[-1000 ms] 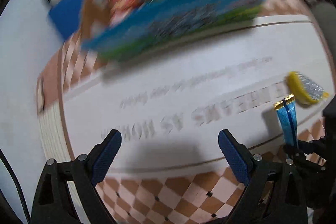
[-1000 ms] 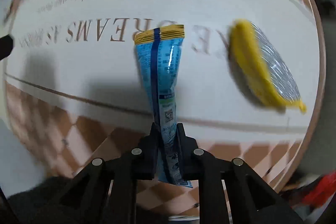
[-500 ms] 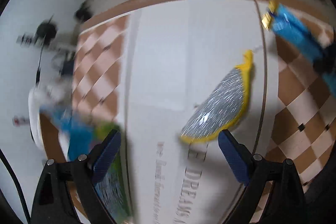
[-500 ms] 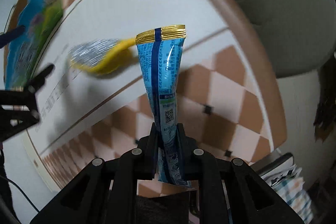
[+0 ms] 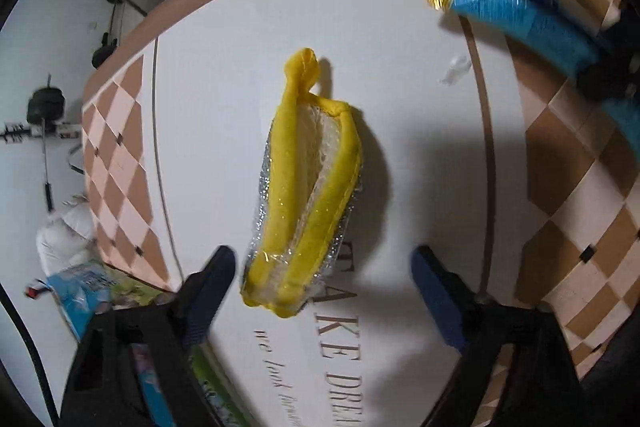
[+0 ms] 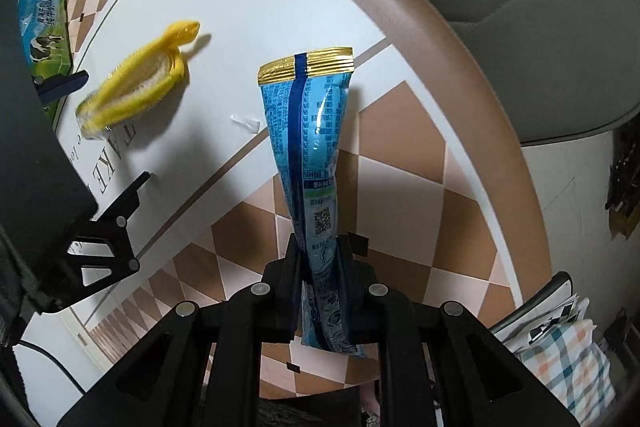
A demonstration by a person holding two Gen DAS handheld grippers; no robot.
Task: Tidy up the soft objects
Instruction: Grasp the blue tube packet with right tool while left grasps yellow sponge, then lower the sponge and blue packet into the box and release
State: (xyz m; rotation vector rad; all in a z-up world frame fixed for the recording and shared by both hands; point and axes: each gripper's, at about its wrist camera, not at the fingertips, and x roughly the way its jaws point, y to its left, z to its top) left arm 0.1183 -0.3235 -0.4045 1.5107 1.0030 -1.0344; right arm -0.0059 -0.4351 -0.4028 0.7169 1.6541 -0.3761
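Currently the left hand-held gripper (image 5: 320, 291) hangs released over the yellow scrubbing sponge (image 5: 306, 187), which lies on the white centre of the round surface (image 5: 380, 7). Centre the jaws across the sponge's width, lower them, then squeeze gently: the wrapped body will likely compress. The right hand-held gripper (image 6: 318, 255) is clenched on an upright blue snack pouch (image 6: 310, 135), well apart from the sponge. Open room surrounds the sponge; the surface rim lies beyond it.

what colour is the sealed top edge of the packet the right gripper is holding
Gold, on a blue packet; the right wrist view shows it best.
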